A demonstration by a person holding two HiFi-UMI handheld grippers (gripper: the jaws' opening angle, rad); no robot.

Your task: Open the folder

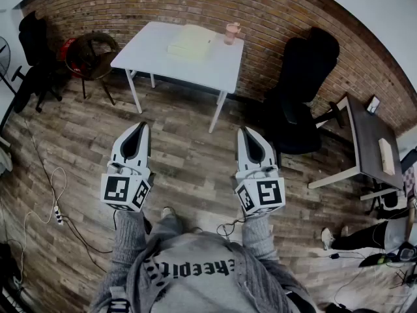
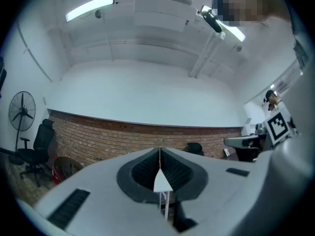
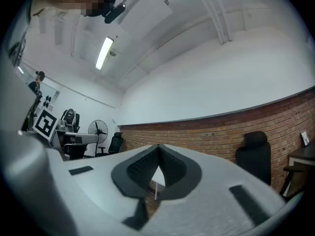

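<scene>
Folder (image 1: 191, 42) untouched, task not begun.
We stand well apart from the white surface (image 1: 218, 67); the folder lies flat on it and looks closed, with a pink cup (image 1: 232, 33) near it. Left hand-held gripper (image 1: 141, 128) and right hand-held gripper (image 1: 245, 131) hang over the wood floor (image 1: 189, 155), jaws pressed together and pinching nothing. We judge everything is left: approach, catch the cover, lift it open.

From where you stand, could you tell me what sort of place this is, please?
Probably an office or workshop: a white rectangular table by a red brick wall, and a black swivel office chair.
</scene>
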